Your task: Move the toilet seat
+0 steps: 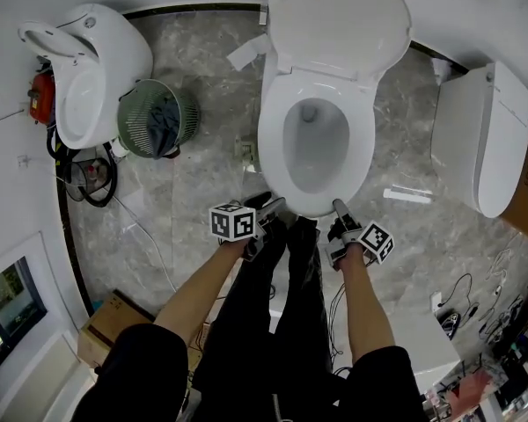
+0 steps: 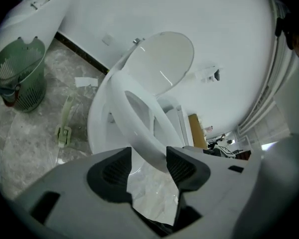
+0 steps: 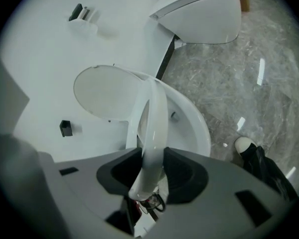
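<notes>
A white toilet stands in the middle of the head view with its lid (image 1: 339, 16) raised against the wall. The white toilet seat (image 1: 271, 143) is a ring over the bowl, and in both gripper views its front is lifted off the bowl (image 3: 197, 128). My left gripper (image 1: 273, 206) is at the seat's front left. The seat (image 2: 139, 128) passes between its jaws and lies near the right pad (image 2: 182, 168), with a gap to the left pad. My right gripper (image 1: 341, 207) is at the front right, and both pads press on the seat rim (image 3: 152, 133).
A second white toilet (image 1: 88, 69) and a green basket (image 1: 157, 119) stand at the left. Another white toilet (image 1: 484, 139) is at the right. Black cables (image 1: 92, 178) lie by the left wall. The person's legs in black trousers (image 1: 290, 306) stand close before the bowl.
</notes>
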Demonstrator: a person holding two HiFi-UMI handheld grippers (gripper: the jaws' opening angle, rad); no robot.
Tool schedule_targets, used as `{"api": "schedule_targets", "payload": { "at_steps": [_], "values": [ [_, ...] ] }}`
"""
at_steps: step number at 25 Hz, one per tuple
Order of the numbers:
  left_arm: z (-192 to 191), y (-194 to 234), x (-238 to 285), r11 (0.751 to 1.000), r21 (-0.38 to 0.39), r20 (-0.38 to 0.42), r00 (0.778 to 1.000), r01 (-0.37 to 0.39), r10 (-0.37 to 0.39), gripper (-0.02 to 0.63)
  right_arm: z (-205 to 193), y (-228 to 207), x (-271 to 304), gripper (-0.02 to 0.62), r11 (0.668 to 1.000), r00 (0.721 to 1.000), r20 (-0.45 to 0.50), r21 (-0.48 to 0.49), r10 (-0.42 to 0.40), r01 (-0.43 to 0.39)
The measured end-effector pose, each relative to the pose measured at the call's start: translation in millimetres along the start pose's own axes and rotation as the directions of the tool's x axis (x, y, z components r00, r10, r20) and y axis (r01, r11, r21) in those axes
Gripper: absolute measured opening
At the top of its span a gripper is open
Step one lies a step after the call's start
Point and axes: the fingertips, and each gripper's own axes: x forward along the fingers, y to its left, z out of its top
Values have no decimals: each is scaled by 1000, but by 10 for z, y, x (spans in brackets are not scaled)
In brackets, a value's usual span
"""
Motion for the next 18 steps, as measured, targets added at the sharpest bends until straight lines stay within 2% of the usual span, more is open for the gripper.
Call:
{"api": "schedule_targets", "payload": {
  "at_steps": [4, 7, 10, 13, 14, 15, 18],
  "values": [
    [213, -382, -206, 990, 136, 3, 999, 36, -37, 198, 116, 424, -185, 140, 999, 998, 46, 24, 40, -42],
    [441, -635, -353, 961, 274, 19, 999, 26, -33, 179, 252, 788, -280, 143, 997, 994, 83, 26, 75, -78],
    [638, -822, -467, 902, 430, 37, 999, -26, 11, 178, 406, 1112, -369, 147, 993, 986, 131, 34, 105, -110],
    [861, -998, -518, 818, 568, 71, 996, -92, 63, 123, 559, 1429, -424, 150, 990, 976, 175, 37, 130, -138],
    [949, -1056, -521, 796, 595, 89, 993, -113, 74, 97, 613, 1533, -432, 152, 988, 973, 184, 31, 142, -150],
    [1039, -1117, -519, 784, 608, 108, 991, -127, 77, 73, 662, 1629, -441, 156, 987, 970, 191, 23, 150, -158],
    [1309, -1284, -495, 791, 593, 158, 985, -147, 65, 23, 787, 1848, -439, 166, 983, 965, 189, -10, 183, -185]
  ]
}}
